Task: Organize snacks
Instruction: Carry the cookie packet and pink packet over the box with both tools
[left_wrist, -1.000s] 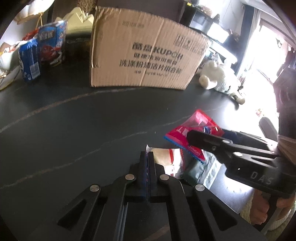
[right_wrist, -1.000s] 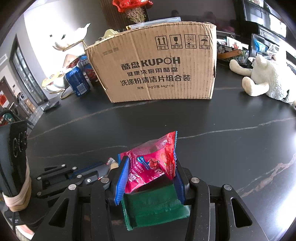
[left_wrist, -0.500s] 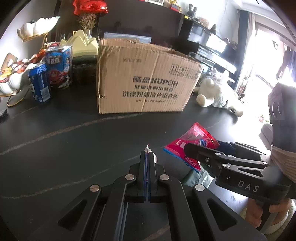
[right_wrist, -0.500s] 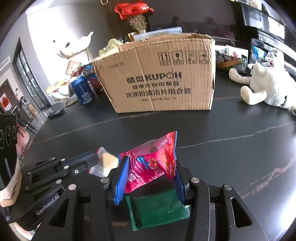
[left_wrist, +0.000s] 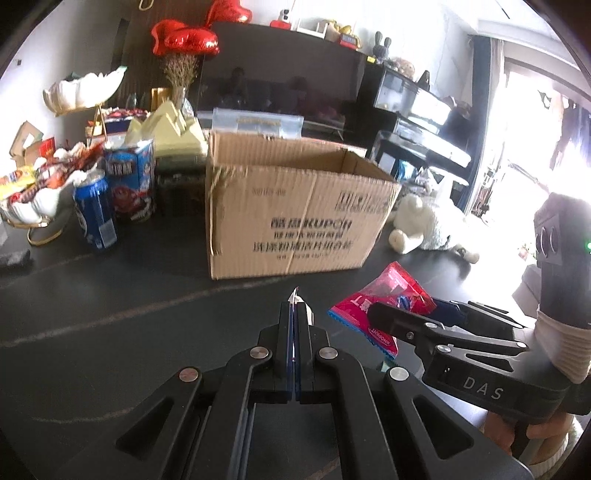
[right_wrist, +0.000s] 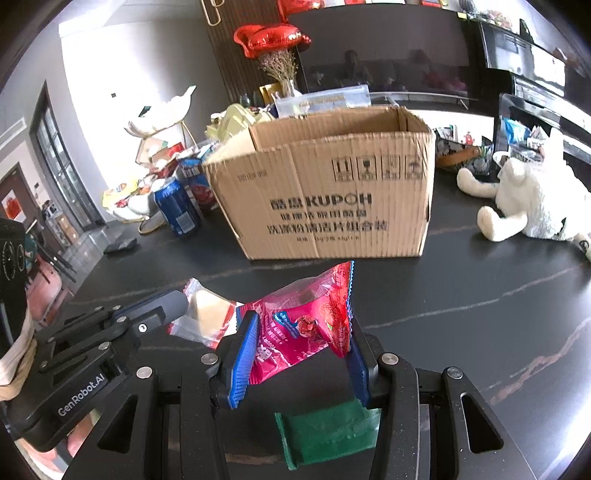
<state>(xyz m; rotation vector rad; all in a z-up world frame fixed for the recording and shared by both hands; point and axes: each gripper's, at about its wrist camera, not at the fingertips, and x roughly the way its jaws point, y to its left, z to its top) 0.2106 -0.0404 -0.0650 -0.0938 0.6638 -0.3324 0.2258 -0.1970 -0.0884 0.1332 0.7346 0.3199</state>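
My right gripper (right_wrist: 299, 354) is shut on a pink-red snack packet (right_wrist: 306, 321) and holds it above the black table; the packet also shows in the left wrist view (left_wrist: 380, 306). My left gripper (left_wrist: 294, 310) is shut on the thin edge of a clear packet with a pale biscuit inside (right_wrist: 207, 314), lifted off the table. An open cardboard box (right_wrist: 332, 199) stands upright ahead of both grippers, also in the left wrist view (left_wrist: 295, 206). A green packet (right_wrist: 328, 432) lies under my right gripper.
A blue can (left_wrist: 95, 214) and a blue snack box (left_wrist: 131, 181) stand left of the cardboard box, with a white dish of sweets (left_wrist: 33, 195) beyond. A white plush toy (right_wrist: 532, 199) lies to the right. The table is dark with pale veins (left_wrist: 110, 295).
Both grippers have risen with their packets and now look at the box from higher, so its open top shows. The pale packet has come off the table with the left gripper.
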